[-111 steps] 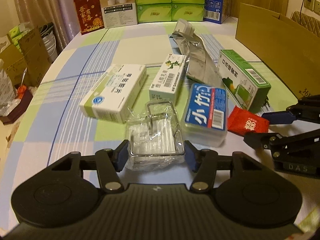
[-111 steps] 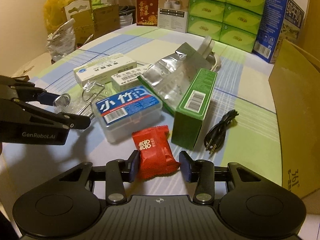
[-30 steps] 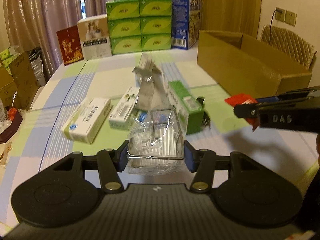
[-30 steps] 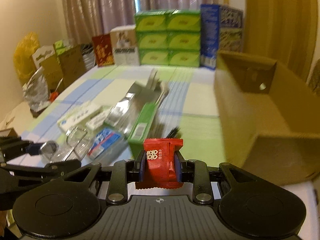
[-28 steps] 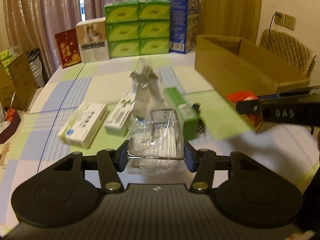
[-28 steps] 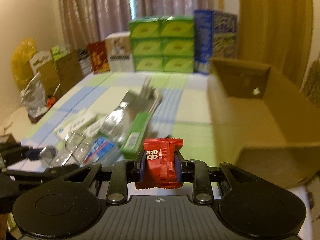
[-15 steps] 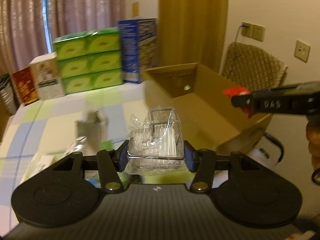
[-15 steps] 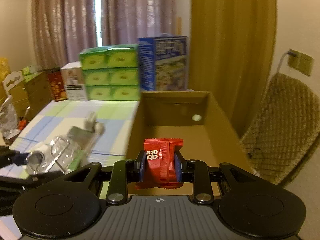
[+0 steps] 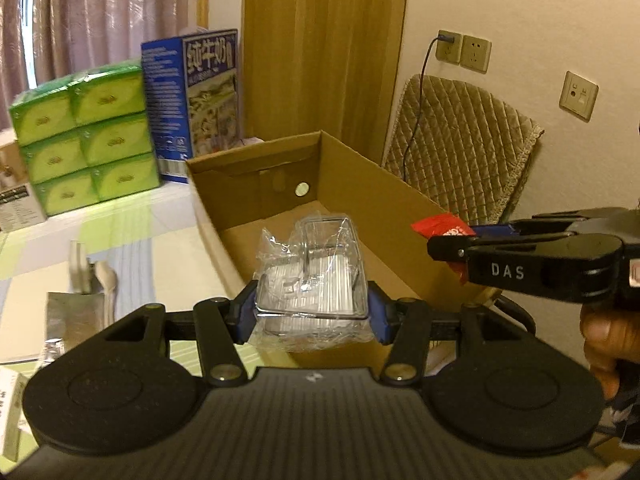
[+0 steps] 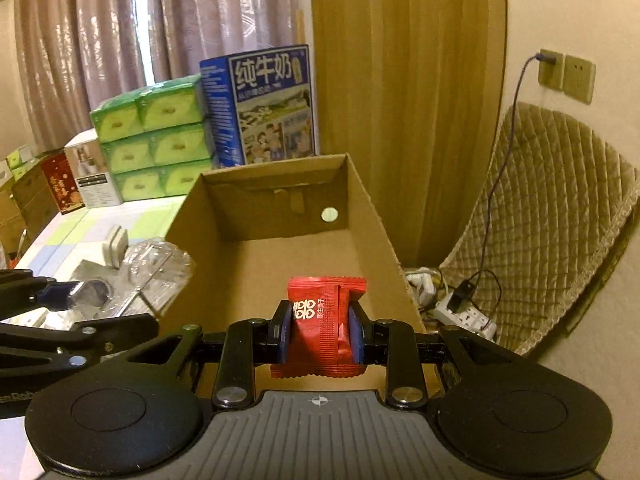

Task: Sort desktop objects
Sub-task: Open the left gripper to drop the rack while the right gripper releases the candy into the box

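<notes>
Two claws are loaded and poised at the open cardboard box (image 9: 360,196), which stands at the right edge of the tabletop (image 9: 132,216). Going from the left: stacked green tissue packs (image 9: 84,136) and a tall blue milk carton (image 9: 192,100) line the far edge, and a silver foil pouch (image 9: 76,320) lies nearer on the checked cloth. The left claw (image 9: 312,312) is clenched on a clear plastic-wrapped wire rack (image 9: 312,280), its blue pads pressing both sides; the rack hangs over the box's near left wall, partly above the bare box floor. To the right, the right claw (image 10: 320,334) grips a red candy packet (image 10: 324,320) upright between its pads, held above the near end of the box, whose floor looks empty as far as it shows. A hand (image 9: 608,344) holds that claw from the right side. Beyond the box stand a quilted chair (image 10: 540,220) and a power strip (image 10: 464,312) on the floor. The step in hand looks like delivery: both picked items are being carried to the box. Next, each claw should be well inside the walls, tip lower, then let go so the rack and packet drop onto the floor rather than catching on the rim.
</notes>
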Available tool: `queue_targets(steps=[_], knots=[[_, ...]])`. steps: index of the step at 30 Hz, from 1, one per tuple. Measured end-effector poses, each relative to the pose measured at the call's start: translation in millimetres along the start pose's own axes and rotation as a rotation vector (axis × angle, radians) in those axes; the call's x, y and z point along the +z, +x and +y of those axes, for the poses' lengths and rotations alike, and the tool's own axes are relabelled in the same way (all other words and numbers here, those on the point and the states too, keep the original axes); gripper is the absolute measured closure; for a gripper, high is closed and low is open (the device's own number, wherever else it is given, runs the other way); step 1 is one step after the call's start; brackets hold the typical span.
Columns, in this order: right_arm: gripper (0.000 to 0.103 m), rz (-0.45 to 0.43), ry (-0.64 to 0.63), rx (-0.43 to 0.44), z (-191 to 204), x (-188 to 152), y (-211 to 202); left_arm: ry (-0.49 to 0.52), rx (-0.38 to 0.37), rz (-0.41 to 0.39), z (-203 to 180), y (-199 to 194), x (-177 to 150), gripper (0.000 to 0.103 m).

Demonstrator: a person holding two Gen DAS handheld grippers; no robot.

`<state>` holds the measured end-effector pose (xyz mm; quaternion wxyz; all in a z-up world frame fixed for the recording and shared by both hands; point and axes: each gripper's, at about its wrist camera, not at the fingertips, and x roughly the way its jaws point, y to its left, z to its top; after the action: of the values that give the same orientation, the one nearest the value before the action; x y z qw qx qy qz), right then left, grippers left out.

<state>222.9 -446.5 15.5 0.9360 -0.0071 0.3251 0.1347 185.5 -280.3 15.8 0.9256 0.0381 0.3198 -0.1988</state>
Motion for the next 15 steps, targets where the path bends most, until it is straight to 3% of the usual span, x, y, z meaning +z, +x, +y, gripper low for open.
queue_targets(steps=[6,15], knots=[[0.077,0.019,0.018,-0.003,-5,-2,12,0.012,-0.031,0.008,-3,19,3,0.045],[0.077,0.024,0.018,0.012,-2,-2,17,-0.047,0.024,-0.002,24,6,-4,0.045]])
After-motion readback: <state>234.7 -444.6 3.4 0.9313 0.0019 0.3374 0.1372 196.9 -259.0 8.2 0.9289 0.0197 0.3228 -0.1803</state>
